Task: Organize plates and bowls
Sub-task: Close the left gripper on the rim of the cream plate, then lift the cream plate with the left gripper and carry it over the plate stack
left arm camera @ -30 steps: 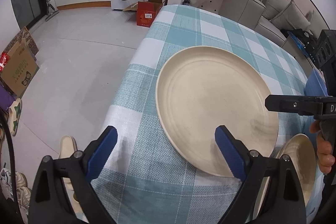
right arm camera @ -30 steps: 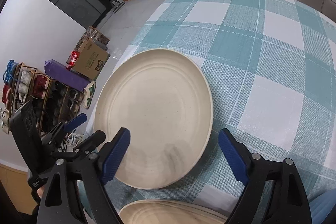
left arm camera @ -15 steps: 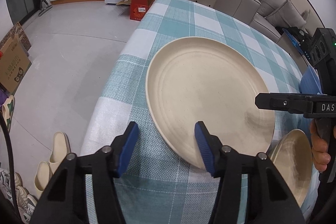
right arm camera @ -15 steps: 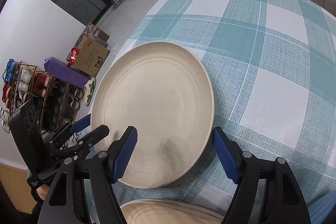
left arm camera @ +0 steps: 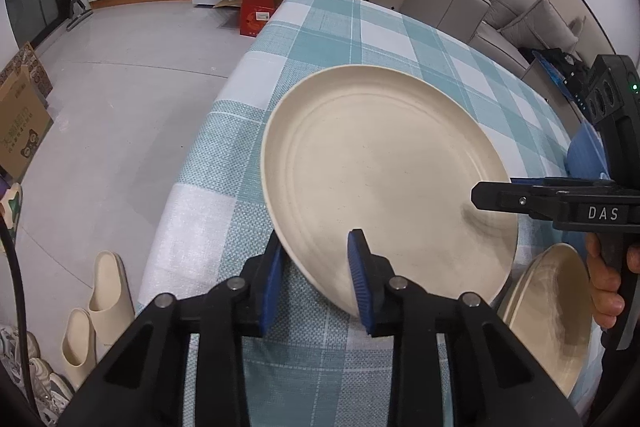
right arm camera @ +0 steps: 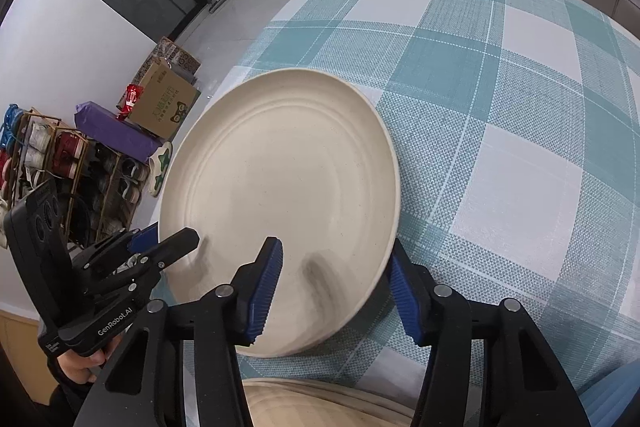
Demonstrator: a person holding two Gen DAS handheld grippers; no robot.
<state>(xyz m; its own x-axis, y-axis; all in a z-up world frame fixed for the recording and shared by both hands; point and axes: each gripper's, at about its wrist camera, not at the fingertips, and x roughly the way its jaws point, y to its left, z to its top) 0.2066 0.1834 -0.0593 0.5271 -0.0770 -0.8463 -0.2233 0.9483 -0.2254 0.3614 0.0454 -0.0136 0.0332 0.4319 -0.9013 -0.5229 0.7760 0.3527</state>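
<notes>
A large cream plate (left arm camera: 384, 171) lies near the corner of the checked table, also in the right wrist view (right arm camera: 280, 187). My left gripper (left arm camera: 316, 279) straddles its near rim, one blue pad above and one below, closed down on the rim. My right gripper (right arm camera: 332, 287) straddles the opposite rim with its jaws partly open, one pad over the plate and one outside the rim. A second cream dish (left arm camera: 556, 319) sits beside the big plate, below my right gripper, and shows at the bottom of the right wrist view (right arm camera: 320, 403).
The teal and white checked tablecloth (left arm camera: 400, 39) covers the table; its edge drops to the floor on the left. Slippers (left arm camera: 100, 299) and cardboard boxes (left arm camera: 20, 119) lie on the floor. A shoe rack (right arm camera: 52, 155) stands beyond the table edge. A sofa (left arm camera: 500, 15) is behind.
My left gripper's jaws have closed from wide open onto the plate's near rim. My right gripper's jaws have narrowed and moved in over the opposite rim.
</notes>
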